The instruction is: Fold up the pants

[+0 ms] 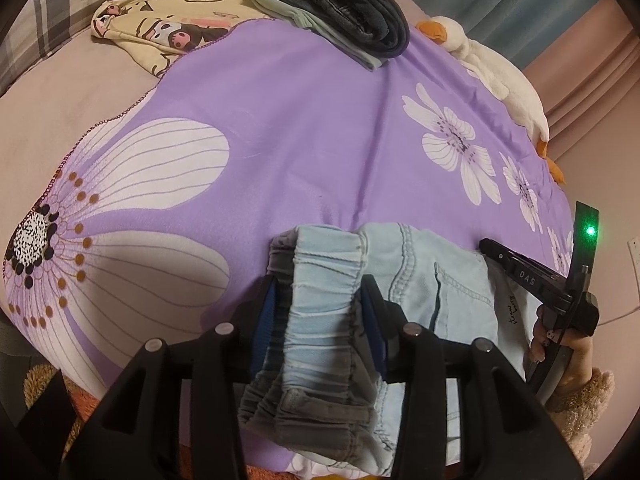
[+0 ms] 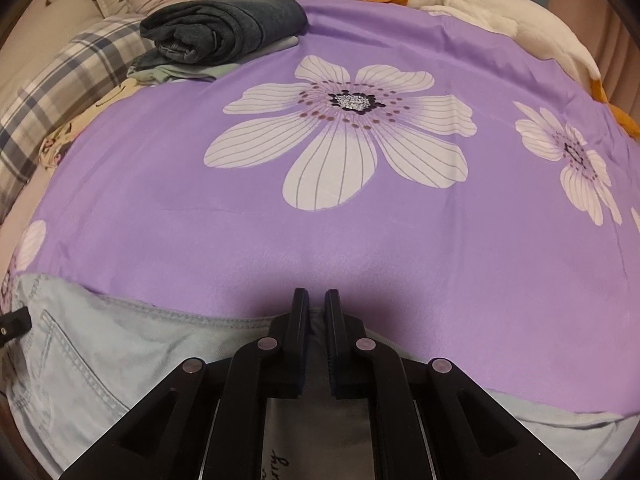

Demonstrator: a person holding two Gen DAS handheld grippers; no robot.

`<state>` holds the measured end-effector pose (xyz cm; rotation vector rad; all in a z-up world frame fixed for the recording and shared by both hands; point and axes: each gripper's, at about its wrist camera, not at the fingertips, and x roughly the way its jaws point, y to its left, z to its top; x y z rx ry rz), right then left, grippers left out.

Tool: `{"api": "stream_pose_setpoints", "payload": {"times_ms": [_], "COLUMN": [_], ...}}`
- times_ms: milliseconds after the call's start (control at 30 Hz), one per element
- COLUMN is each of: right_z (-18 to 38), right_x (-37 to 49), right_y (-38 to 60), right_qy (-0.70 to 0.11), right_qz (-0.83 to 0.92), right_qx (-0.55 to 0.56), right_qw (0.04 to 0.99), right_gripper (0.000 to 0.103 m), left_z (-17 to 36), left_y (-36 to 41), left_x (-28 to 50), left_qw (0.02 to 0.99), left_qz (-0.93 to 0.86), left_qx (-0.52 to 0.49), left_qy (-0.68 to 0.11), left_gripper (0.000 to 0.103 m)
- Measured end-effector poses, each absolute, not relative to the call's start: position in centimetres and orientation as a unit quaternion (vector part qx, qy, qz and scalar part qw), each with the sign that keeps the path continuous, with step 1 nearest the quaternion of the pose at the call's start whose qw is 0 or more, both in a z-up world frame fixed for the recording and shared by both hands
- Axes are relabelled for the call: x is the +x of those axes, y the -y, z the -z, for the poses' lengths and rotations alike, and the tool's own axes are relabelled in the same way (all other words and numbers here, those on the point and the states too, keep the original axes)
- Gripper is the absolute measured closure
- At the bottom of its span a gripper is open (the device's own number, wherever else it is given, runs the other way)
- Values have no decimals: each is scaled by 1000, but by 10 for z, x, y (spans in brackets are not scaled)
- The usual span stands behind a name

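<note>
Light blue denim pants point(image 1: 420, 280) lie at the near edge of a purple flowered sheet point(image 1: 300, 120). My left gripper point(image 1: 320, 292) is shut on their bunched elastic waistband point(image 1: 320, 320), which fills the gap between the fingers. In the right wrist view the pants point(image 2: 100, 348) spread along the near edge. My right gripper point(image 2: 316, 300) has its jaws nearly together, pinching the pants' upper edge. The right gripper also shows in the left wrist view point(image 1: 532, 276), at the pants' right side.
A stack of folded dark jeans point(image 1: 352, 12) point(image 2: 224, 28) sits at the far side of the sheet. A cartoon-print cloth point(image 1: 160, 28) and a plaid pillow point(image 2: 60, 96) lie at the left. A white plush duck point(image 1: 500, 76) point(image 2: 500, 12) lies along the right edge.
</note>
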<state>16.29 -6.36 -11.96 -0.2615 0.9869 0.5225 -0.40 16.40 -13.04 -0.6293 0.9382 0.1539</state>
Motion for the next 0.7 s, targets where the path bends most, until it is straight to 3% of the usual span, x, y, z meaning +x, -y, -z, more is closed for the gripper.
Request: {"api": "stream_pose_setpoints", "payload": {"times_ms": [700], "right_z": [123], "right_x": [157], "right_y": [58], "right_qy": [-447], "right_qz": [-226], "right_qx": [-145], "right_qw": [853], "right_gripper": [97], "left_z": [131], "left_y": [-164], "left_x": [-6], "left_qw": [843], "left_qz": [-74], "left_qx": [-302], "left_qy": [-439], "left_gripper": [60]}}
